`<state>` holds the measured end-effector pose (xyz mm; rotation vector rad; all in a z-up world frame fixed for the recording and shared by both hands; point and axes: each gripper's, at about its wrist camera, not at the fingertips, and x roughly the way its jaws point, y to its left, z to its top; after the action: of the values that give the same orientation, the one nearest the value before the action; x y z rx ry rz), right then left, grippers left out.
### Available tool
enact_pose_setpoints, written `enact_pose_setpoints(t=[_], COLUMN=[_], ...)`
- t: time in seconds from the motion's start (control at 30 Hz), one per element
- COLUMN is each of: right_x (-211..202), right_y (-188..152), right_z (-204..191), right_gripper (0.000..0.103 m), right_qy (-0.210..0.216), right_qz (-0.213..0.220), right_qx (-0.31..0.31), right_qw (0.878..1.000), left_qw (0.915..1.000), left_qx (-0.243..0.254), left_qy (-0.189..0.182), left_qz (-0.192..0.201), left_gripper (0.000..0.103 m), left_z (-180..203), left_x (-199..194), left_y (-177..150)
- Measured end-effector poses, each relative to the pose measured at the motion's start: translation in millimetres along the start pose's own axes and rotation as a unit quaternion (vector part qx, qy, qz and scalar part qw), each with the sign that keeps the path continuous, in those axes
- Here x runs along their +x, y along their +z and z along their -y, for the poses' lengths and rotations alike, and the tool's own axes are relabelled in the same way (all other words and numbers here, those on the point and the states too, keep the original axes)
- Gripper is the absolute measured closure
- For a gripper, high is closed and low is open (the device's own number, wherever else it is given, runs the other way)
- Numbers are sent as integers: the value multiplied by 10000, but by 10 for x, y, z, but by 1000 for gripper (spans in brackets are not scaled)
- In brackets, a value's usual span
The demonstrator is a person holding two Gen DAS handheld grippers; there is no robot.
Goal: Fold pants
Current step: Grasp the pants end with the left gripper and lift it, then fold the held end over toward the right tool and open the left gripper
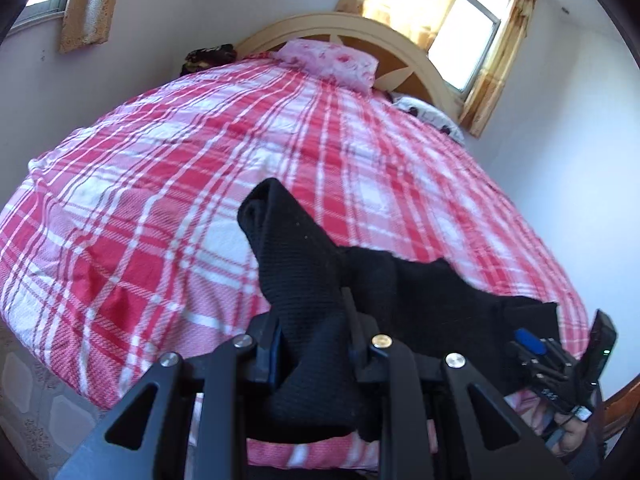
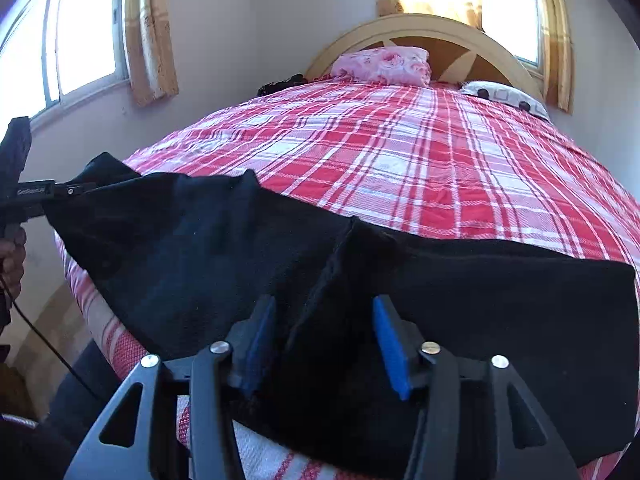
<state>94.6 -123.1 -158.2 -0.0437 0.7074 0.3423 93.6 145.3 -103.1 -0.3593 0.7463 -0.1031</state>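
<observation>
Left tool [image 1: 312, 344] clamped on black pants [image 2: 500, 300], right tool [image 2: 320, 340] pads apart around fabric, plaid bedspread [image 2: 420, 152], pink pillow [image 2: 384, 65].

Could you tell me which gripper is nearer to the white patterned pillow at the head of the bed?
Right, though only marginally. The white patterned pillow lies far right; the right gripper and left gripper both sit at the foot edge on the black pants.

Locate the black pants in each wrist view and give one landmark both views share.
Left wrist: black pants sit lower centre, bunched between the left gripper fingers, trailing right over the plaid bedspread.
Right wrist: black pants span the lower half, left edge to right edge, with the right gripper around a fold.
Shared landmark: pink floral pillow at the headboard.
</observation>
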Motion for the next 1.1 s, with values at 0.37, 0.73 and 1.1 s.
enact_pose_setpoints(t=[0.37,0.73,1.1], right_x=[-490,-879,-1159], right_y=[136,184,-143], right_z=[517,1138,1984], right_gripper=[48,48,48], right_qy=[-415,-970,-1604], right_qz=[185,83,286], right_qx=[436,676,1484], right_qw=[9980,9929,9754], left_qw=[9948,9809,9648], left_qx=[365,956,1547], left_qy=[-944,-1677,-2003], left_qz=[74,-232,-710], left_gripper=[79,79,79], left_z=[841,1913,2923], left_x=[-80,164,593], left_y=[200,281,101])
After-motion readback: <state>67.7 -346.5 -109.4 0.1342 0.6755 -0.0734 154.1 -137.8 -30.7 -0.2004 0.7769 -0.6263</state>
